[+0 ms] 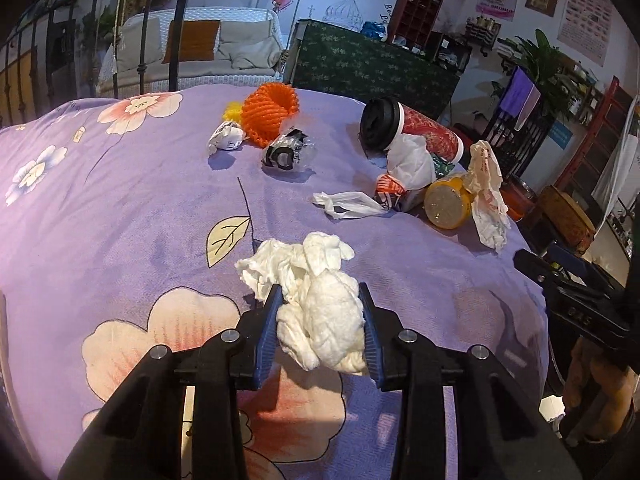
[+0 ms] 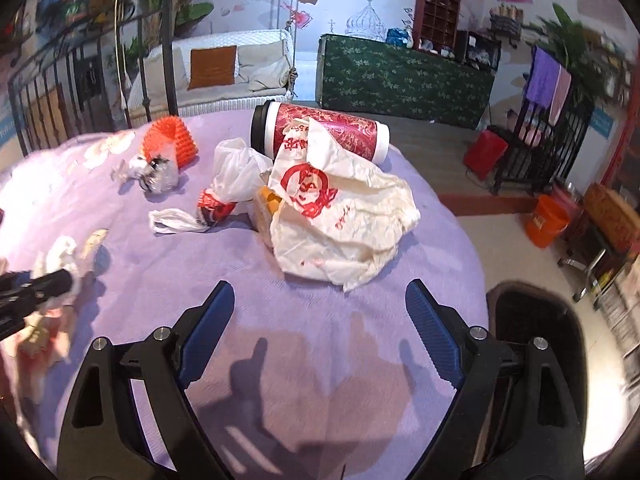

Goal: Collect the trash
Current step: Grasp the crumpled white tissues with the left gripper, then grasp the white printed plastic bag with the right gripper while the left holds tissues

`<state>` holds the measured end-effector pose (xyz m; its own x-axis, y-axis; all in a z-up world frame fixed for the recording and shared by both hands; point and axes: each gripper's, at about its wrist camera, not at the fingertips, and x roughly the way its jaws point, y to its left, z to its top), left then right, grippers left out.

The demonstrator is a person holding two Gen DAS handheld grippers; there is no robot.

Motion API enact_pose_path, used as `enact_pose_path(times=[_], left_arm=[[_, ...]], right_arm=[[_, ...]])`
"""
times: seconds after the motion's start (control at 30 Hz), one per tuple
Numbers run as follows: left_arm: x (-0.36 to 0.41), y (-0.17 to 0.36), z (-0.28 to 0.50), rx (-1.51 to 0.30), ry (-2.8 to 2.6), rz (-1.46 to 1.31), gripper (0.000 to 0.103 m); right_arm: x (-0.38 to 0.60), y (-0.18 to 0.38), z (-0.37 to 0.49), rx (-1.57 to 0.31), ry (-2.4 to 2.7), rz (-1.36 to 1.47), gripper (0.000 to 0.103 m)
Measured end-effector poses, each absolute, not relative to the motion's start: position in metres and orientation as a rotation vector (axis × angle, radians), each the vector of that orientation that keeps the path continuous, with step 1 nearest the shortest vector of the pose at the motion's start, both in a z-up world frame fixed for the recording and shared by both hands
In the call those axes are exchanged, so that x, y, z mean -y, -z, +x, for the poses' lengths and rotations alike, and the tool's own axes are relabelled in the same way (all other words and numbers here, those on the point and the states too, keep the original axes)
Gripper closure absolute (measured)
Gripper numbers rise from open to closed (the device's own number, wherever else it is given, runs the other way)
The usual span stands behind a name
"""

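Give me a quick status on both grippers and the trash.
Left gripper shut on white tissue wad. Right gripper open, empty, facing crumpled printed bag. Nothing between.

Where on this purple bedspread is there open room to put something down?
Free: the wide left stretch of the bedspread, between the orange foam net and the left claw gripping the tissue wad; also ahead of the open right claw. Crowded: around the red cup and printed bag.
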<state>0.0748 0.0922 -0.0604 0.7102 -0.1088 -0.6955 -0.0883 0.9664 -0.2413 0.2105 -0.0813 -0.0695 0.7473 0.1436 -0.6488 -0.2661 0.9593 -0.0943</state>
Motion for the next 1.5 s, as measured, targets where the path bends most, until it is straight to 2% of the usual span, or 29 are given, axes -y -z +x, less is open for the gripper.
enact_pose_path(times=[0.13, 0.47, 0.5, 0.57, 0.6, 0.63, 0.83, 1.17, 1.5], left_arm=[[-0.093, 0.060, 0.074, -0.784, 0.019, -0.272, 0.067], [-0.102, 0.066, 0.074, -0.801, 0.010, -0.292, 0.067], [-0.102, 0.066, 0.074, -0.803, 0.012, -0.293, 0.067], [-0.101, 0.067, 0.074, -0.805, 0.014, -0.292, 0.067], [-0.101, 0.067, 0.075, -0.806, 0.015, -0.292, 0.067], [-0.101, 0.067, 0.074, -0.806, 0.016, -0.293, 0.067], [-0.098, 0.068, 0.075, -0.809, 0.016, -0.290, 0.067], [-0.096, 0.068, 0.074, -0.804, 0.018, -0.289, 0.067], [-0.086, 0.060, 0.070, -0.782, 0.035, -0.274, 0.067]], right_arm=[[0.066, 0.075, 0.230, -0.682, -0.206, -0.294, 0.016], [0.053, 0.082, 0.268, -0.713, -0.208, -0.358, 0.017], [0.053, 0.083, 0.271, -0.716, -0.204, -0.366, 0.020], [0.052, 0.085, 0.275, -0.727, -0.209, -0.383, 0.038], [0.053, 0.085, 0.276, -0.725, -0.209, -0.386, 0.042], [0.053, 0.086, 0.277, -0.720, -0.203, -0.388, 0.051], [0.064, 0.082, 0.276, -0.719, -0.212, -0.334, 0.084], [0.082, 0.064, 0.254, -0.662, -0.219, -0.246, 0.094], [0.102, 0.044, 0.222, -0.645, -0.244, -0.146, 0.096]])
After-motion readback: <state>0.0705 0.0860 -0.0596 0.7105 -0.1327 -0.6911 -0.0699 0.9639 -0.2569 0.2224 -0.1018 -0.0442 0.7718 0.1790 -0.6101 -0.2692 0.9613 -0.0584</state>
